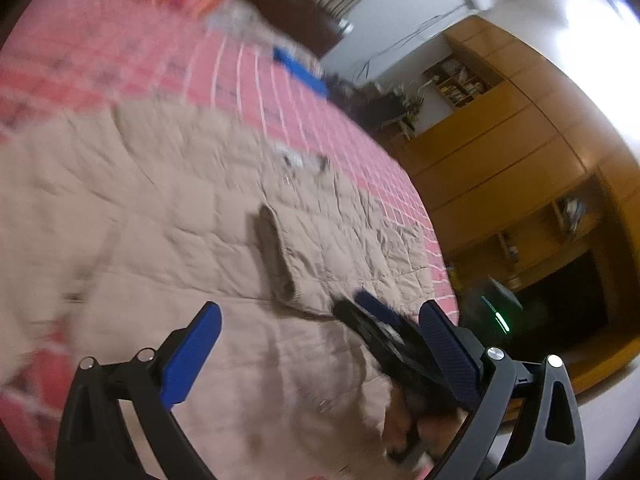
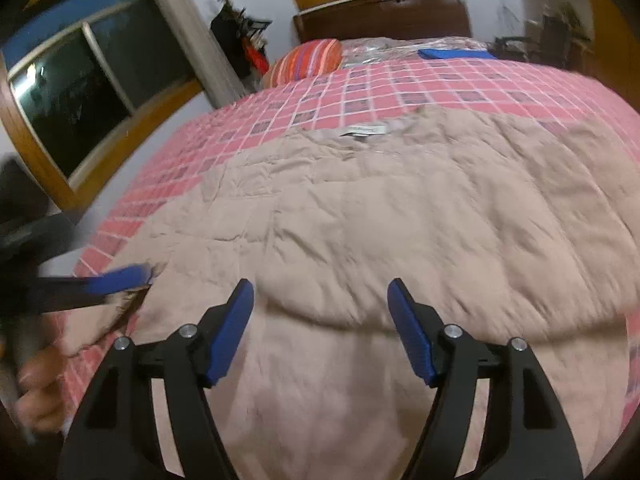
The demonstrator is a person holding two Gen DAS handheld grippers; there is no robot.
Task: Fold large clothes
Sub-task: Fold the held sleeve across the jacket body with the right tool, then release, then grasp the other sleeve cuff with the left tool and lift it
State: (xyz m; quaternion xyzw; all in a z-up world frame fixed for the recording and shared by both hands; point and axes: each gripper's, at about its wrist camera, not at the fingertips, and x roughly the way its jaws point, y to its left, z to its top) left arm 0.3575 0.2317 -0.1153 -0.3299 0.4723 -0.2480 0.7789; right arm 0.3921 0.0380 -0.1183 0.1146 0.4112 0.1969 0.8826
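Note:
A large beige quilted garment (image 2: 400, 220) lies spread on a pink checked bedspread (image 2: 400, 84), its white neck label (image 2: 364, 130) at the far edge. My right gripper (image 2: 322, 328) hovers open over the garment's near part, nothing between its blue pads. My left gripper (image 1: 320, 344) is also open above the beige garment (image 1: 160, 220), near a dark grey strip (image 1: 276, 256) on it. In the right wrist view the left gripper (image 2: 146, 280) is blurred at the garment's left edge. The right gripper (image 1: 354, 302) shows low on the right in the left wrist view.
A striped orange pillow (image 2: 308, 60) and a blue flat item (image 2: 456, 54) lie near the dark headboard (image 2: 380, 16). A wood-framed window (image 2: 92, 92) is to the left. Wooden cabinets (image 1: 500, 152) stand past the bed's side. A hand (image 2: 40, 392) holds the left gripper's handle.

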